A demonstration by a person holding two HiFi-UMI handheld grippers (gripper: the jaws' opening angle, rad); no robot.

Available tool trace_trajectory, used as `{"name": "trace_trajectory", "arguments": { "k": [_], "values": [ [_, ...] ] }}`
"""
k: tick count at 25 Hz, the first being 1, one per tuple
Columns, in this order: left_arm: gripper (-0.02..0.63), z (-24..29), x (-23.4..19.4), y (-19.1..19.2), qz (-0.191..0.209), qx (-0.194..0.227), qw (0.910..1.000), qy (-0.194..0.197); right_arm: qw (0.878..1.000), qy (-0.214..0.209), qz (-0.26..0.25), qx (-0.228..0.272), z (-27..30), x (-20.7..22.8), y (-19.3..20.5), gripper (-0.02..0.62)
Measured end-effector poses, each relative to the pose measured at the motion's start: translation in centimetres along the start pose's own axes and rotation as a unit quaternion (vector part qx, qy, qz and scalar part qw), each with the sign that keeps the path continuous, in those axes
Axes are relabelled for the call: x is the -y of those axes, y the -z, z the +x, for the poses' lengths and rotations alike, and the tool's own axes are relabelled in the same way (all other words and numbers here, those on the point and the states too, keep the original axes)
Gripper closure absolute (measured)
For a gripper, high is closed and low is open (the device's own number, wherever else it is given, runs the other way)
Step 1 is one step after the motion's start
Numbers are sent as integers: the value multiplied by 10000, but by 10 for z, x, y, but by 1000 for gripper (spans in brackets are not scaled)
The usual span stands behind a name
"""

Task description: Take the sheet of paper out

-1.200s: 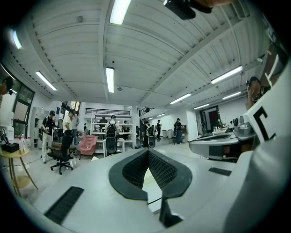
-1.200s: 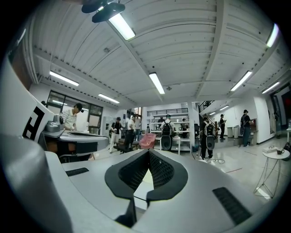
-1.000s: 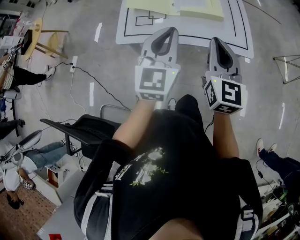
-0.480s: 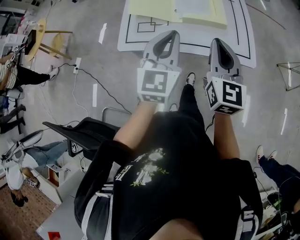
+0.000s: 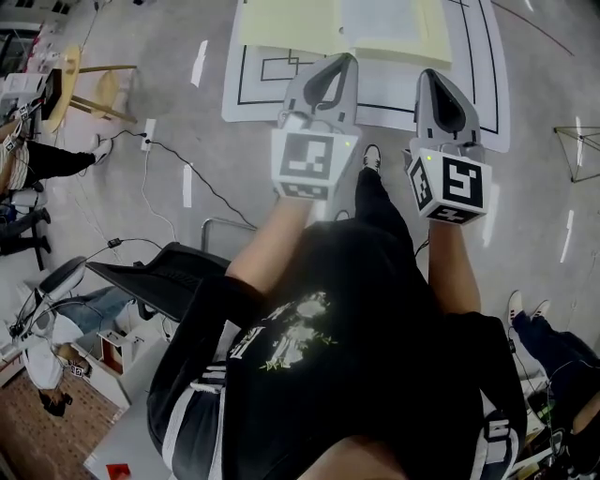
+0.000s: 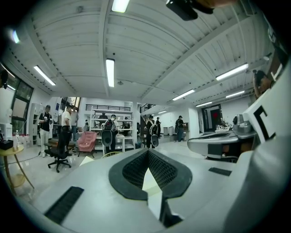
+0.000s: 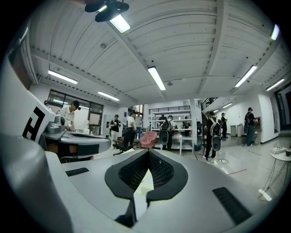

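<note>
A white sheet of paper (image 5: 377,19) lies on an open yellow folder (image 5: 281,23) at the top of the head view. The folder rests on a white surface marked with black lines (image 5: 246,89). My left gripper (image 5: 345,62) is held out level, its tip just short of the folder's near edge, jaws shut and empty. My right gripper (image 5: 428,75) is beside it to the right, also shut and empty, its tip over the white surface. In the left gripper view the left gripper (image 6: 148,152) has its pads meeting at the tip. The right gripper (image 7: 148,152) looks the same in its own view.
A black office chair (image 5: 159,277) stands at the lower left, a wooden stool (image 5: 80,84) at the far left. A cable (image 5: 202,178) runs from a floor socket (image 5: 145,136). A wire frame (image 5: 577,141) stands at the right. People stand along both edges.
The white surface and the folder have come lower and nearer in the head view as both grippers advanced toward them. Both grippers stayed shut.
</note>
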State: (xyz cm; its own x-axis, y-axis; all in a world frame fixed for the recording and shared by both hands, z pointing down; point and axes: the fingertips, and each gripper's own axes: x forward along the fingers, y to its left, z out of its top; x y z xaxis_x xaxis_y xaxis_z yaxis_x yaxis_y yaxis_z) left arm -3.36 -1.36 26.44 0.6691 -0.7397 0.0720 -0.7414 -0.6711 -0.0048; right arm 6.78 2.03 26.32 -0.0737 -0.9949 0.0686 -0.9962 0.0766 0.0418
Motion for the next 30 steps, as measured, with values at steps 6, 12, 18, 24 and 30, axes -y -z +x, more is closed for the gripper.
{"name": "trace_trajectory", "arguments": {
  "k": [6,12,18,24,30],
  "values": [
    [617,38,-14,-12,39,-22,10000,3,10000,28,48,-1,35,20,-10,597],
    [617,73,-26,-17,-41,-145,9999,64,9999,101,60,-62,70,39,-15,597],
    [617,113,-33,-22,-62,-166,9998,83,9998,98,130,-118,101,62,-15,597],
    [617,140,-37,-23,-85,-204,9998,-9,9998,-17,114,-132,124,79,-14,597],
    [617,163,-41,-17,-172,-256,9993,-218,9994,-214,133,-247,145,97,-10,597]
  ]
}}
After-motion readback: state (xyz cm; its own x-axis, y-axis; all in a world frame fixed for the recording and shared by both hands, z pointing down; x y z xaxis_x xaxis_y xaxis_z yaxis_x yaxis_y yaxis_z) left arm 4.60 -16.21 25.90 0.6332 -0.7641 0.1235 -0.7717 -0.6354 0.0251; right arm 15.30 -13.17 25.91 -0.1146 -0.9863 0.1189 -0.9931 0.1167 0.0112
